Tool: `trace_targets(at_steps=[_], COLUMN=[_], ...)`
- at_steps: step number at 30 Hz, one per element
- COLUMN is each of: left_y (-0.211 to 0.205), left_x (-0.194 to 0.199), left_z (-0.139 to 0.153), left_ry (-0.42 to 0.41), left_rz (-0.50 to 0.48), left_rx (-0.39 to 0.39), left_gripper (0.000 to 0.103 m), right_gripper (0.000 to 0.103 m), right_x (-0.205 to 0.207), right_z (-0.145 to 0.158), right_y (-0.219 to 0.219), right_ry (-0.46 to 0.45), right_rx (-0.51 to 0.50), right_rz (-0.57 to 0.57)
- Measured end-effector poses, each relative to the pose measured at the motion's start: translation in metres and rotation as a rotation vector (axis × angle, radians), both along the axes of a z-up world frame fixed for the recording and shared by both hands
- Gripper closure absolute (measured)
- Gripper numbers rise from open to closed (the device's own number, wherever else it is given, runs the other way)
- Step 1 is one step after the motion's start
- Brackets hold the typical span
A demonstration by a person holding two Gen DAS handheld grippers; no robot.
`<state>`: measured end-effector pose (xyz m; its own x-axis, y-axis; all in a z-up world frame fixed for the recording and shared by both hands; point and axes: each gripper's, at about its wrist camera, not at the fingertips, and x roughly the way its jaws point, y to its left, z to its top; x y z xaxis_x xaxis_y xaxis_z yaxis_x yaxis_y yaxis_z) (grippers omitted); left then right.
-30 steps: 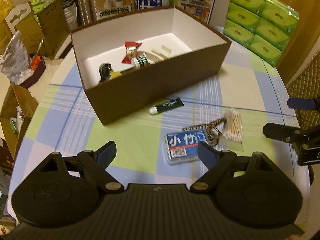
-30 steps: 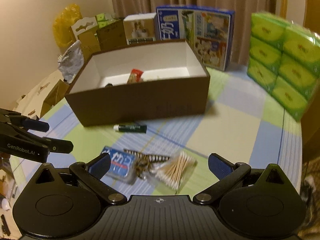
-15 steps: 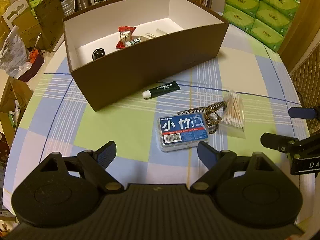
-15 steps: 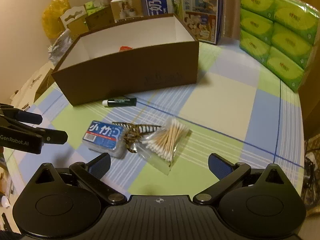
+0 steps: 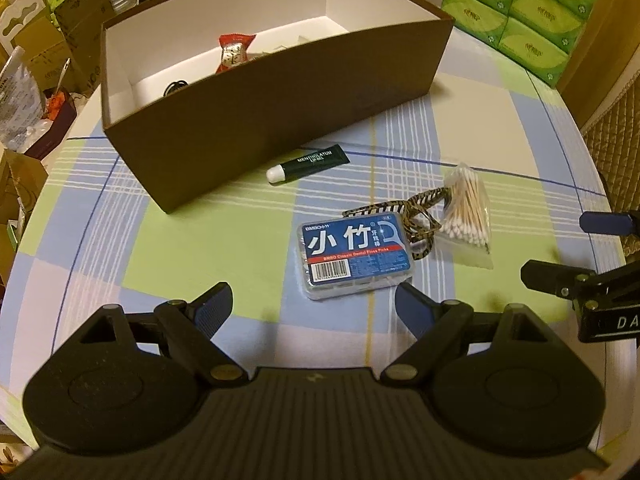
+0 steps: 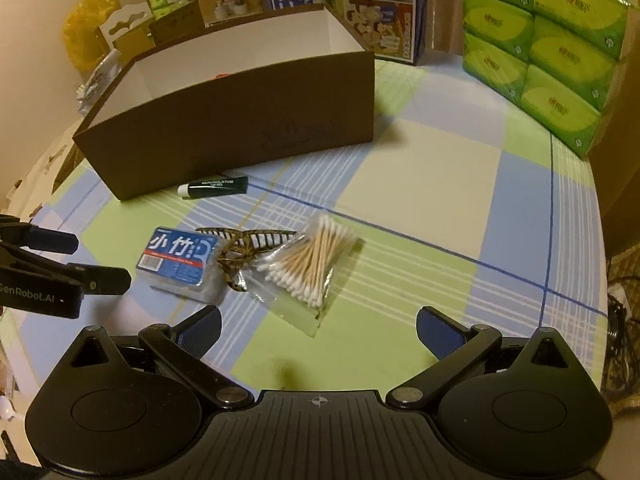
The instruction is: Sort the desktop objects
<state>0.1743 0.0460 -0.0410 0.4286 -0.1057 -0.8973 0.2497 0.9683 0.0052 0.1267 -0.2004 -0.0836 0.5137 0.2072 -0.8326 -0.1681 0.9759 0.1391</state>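
Observation:
A blue floss-pick box (image 5: 356,256) (image 6: 180,260) lies on the checked tablecloth, just beyond my open left gripper (image 5: 314,308). Beside it are a patterned hair claw (image 5: 416,216) (image 6: 248,244) and a clear bag of cotton swabs (image 5: 468,216) (image 6: 308,268). The bag lies just ahead of my open right gripper (image 6: 318,328), which holds nothing. A dark green lip-gel tube (image 5: 308,163) (image 6: 214,187) rests against the brown box (image 5: 280,92) (image 6: 240,128). Inside the box I see a red wrapped item (image 5: 234,52) and a black item.
Green tissue packs (image 5: 520,12) (image 6: 552,48) are stacked at the far right. Printed cartons (image 6: 348,4) stand behind the box. Cardboard boxes and bags (image 5: 36,60) crowd the floor to the left of the round table's edge.
Both grippers have come down toward the table; the floss-pick box and the swab bag look larger and nearer. Nothing on the table has moved.

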Motion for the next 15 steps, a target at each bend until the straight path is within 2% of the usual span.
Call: trace_targets(at_steps=[15], left_y=[-0.01], left_x=[0.011], left_z=[-0.017], left_ry=[0.022], left_rz=[-0.041], left_rx=[-0.006], left_gripper=[0.017], right_gripper=[0.002], right_x=[0.009], right_z=[-0.012], right_y=[-0.004], right_ry=[0.038], right_rx=[-0.004], right_rz=[-0.032])
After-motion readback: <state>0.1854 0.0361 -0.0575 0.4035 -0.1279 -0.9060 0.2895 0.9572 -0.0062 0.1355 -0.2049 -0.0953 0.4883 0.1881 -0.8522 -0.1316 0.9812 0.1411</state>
